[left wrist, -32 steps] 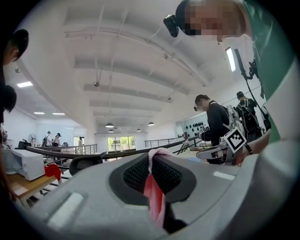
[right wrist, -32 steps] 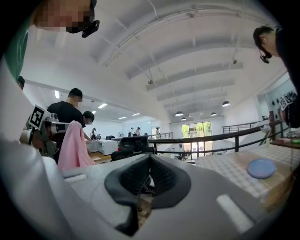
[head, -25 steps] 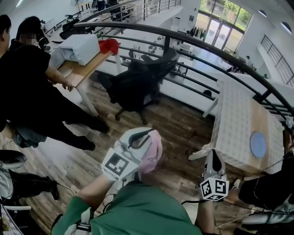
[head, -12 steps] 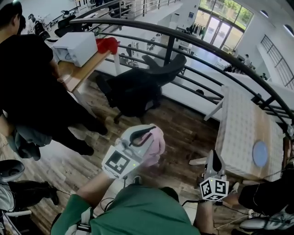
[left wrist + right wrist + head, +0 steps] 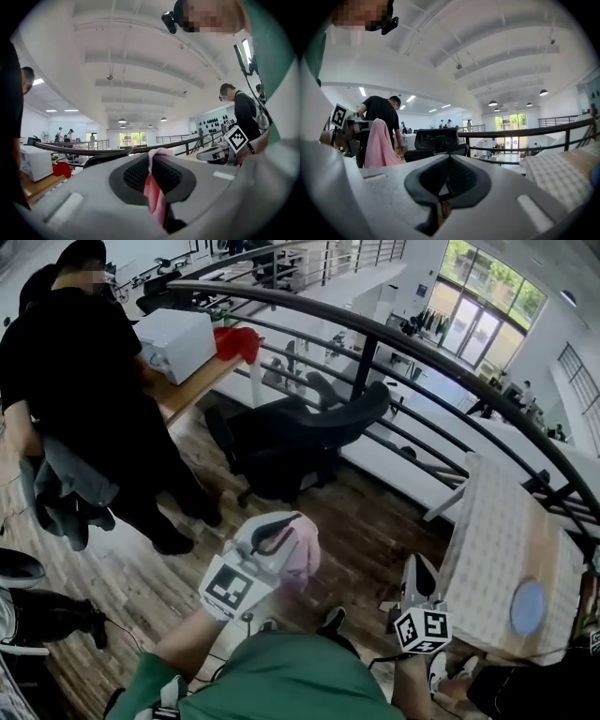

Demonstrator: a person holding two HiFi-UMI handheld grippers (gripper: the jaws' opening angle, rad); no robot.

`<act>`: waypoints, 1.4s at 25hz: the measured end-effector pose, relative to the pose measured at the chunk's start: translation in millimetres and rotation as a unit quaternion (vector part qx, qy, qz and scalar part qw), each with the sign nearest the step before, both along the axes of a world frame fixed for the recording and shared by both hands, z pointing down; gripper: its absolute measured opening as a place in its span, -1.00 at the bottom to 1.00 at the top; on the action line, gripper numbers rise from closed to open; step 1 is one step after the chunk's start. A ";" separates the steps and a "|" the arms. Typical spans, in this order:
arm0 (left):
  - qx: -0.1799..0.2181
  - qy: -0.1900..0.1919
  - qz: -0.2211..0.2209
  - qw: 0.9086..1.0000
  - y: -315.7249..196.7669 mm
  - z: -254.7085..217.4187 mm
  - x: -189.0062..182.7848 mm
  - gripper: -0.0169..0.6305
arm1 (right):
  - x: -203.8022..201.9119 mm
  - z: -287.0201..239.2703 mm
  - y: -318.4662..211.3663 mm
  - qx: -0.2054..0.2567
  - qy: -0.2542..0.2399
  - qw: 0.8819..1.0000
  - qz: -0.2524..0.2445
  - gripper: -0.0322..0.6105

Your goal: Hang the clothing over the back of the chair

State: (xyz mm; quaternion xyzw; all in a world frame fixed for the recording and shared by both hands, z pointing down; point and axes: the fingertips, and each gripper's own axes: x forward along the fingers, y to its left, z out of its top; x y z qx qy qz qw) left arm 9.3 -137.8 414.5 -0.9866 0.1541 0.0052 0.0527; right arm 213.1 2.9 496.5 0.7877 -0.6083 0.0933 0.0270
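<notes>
My left gripper [image 5: 281, 532] is shut on a pink piece of clothing [image 5: 306, 554], which bunches over its jaws and hangs below them. In the left gripper view the pink cloth [image 5: 154, 201] is pinched between the closed pads and runs down the middle. The black office chair [image 5: 305, 432] stands ahead by the railing, its back toward me, apart from both grippers. My right gripper [image 5: 417, 573] is lower right, shut and empty. In the right gripper view the chair [image 5: 438, 140] is straight ahead and the pink cloth [image 5: 379, 143] hangs from the left gripper [image 5: 350, 126].
A person in black [image 5: 89, 390] stands left of the chair beside a wooden desk [image 5: 192, 385] with a white box [image 5: 178, 338] and a red item [image 5: 236, 341]. A dark railing [image 5: 394, 343] curves behind the chair. A table with a checked cloth [image 5: 497, 549] stands at the right.
Both grippers have moved forward toward the chair, the left still holding the pink clothing. The chair now sits nearer the middle of the view, and the person in black has shifted at the left.
</notes>
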 end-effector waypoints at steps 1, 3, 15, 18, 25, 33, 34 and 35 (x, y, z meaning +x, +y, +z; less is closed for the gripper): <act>0.001 -0.001 -0.011 1.000 -4.3 -0.2 5.1 -0.88 | 8.1 -1.8 -9.6 0.003 0.002 1.000 -0.013 -0.89; 0.010 0.002 -0.033 0.999 -10.8 -6.4 16.5 -0.88 | 24.2 -5.0 -27.3 0.012 0.005 0.999 -0.037 -0.89; 0.046 0.003 -0.134 0.990 -14.8 -47.2 63.6 -0.88 | 83.3 -20.6 -94.4 0.021 -0.004 0.987 -0.156 -0.89; 0.060 0.000 -0.139 0.989 -10.2 -56.9 78.3 -0.88 | 91.2 -17.8 -101.5 0.022 -0.012 0.985 -0.173 -0.89; 0.072 0.013 -0.148 0.986 -20.3 -73.9 104.9 -0.88 | 108.3 0.7 -115.2 0.016 -0.026 0.981 -0.192 -0.89; 0.115 0.038 -0.079 0.989 -85.2 -146.0 131.6 -0.88 | 131.9 -11.8 -155.6 0.011 -0.016 0.993 -0.121 -0.89; 0.123 0.042 -0.066 0.989 -95.2 -159.5 133.6 -0.88 | 134.6 -16.0 -160.6 0.012 -0.012 0.994 -0.108 -0.89; 0.124 0.048 -0.056 0.990 -107.2 -172.3 135.1 -0.88 | 137.6 -19.7 -166.1 0.013 -0.008 0.995 -0.096 -0.89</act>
